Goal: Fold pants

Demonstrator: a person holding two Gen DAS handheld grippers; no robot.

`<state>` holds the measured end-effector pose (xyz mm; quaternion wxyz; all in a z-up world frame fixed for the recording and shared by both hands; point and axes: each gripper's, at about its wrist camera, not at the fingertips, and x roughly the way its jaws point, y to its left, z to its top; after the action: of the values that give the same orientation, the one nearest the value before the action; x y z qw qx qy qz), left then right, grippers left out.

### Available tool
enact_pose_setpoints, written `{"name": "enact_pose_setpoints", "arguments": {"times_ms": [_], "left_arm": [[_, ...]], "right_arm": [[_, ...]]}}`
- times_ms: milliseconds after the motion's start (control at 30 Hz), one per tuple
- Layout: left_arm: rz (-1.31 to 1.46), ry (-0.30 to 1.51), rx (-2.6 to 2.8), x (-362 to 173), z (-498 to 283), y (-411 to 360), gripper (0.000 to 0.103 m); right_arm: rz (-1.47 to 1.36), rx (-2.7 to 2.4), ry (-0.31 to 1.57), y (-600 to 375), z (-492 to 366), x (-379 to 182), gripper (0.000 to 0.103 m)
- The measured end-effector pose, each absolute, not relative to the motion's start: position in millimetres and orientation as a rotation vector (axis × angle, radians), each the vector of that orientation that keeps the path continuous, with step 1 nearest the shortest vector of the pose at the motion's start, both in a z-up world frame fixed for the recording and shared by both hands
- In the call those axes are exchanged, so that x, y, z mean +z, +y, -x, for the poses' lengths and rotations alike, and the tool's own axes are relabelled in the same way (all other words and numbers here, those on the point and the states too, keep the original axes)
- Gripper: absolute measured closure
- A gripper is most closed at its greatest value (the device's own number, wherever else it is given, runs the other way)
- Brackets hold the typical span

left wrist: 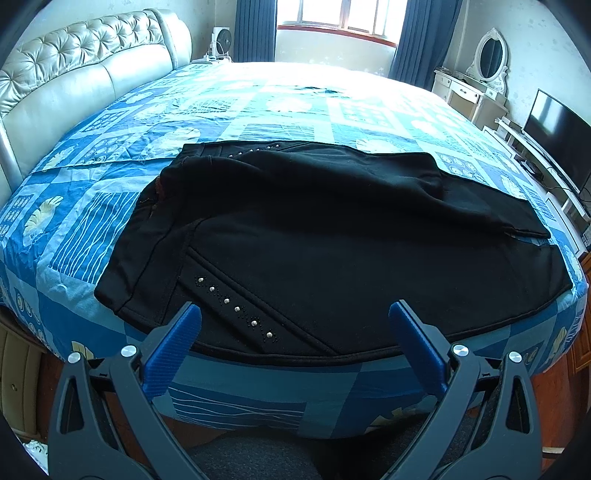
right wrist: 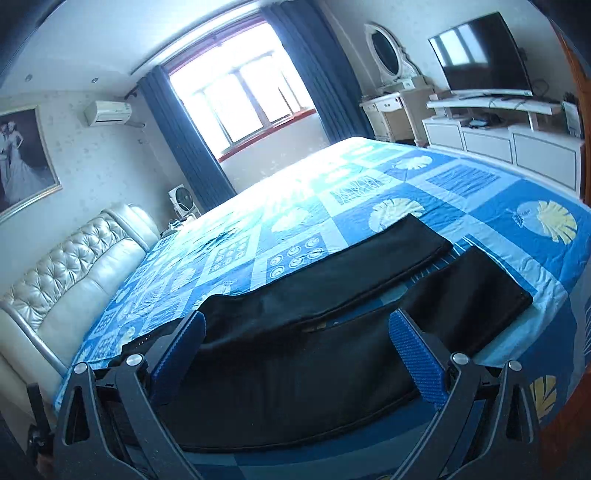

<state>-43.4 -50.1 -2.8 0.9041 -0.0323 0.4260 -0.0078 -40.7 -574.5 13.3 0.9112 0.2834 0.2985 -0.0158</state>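
Pants (left wrist: 332,236) lie spread on the bed (left wrist: 258,107) near its front edge, waist to the left, legs running right. Headboard (left wrist: 74,74) stands at left, window (left wrist: 332,14) behind, television (left wrist: 554,136) at right.

The left camera sits low at the bed's (left wrist: 258,110) near edge, looking across toward the window (left wrist: 340,14) at 12 o'clock. The right camera is close too, tilted, window (right wrist: 236,85) at 11. Both see the pants (left wrist: 332,221).
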Motion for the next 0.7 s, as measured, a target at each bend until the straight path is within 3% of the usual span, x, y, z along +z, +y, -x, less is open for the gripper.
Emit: {"name": "enact_pose_setpoints", "arguments": {"times_ms": [267, 600, 633, 667, 700], "left_arm": [[0.055, 0.889, 0.005, -8.3, 41.0, -43.6, 0.002], [0.053, 0.949, 0.098, -29.2, 34.2, -20.3, 0.002], [0.055, 0.952, 0.105, -30.1, 33.9, -18.6, 0.002], [0.056, 0.953, 0.11, -30.7, 33.5, -16.9, 0.002], [0.057, 0.953, 0.115, -31.0, 33.1, -15.7, 0.002]], "right_arm": [[-1.074, -0.166, 0.611, -707.8, 58.5, -64.6, 0.004], [-1.186, -0.271, 0.632, -739.7, 38.7, -106.2, 0.009], [-1.199, -0.287, 0.634, -742.1, 38.0, -110.3, 0.023], [-1.204, -0.321, 0.651, -745.0, 41.4, -112.7, 0.044], [-1.207, -0.363, 0.672, -747.1, 42.6, -116.2, 0.057]]}}
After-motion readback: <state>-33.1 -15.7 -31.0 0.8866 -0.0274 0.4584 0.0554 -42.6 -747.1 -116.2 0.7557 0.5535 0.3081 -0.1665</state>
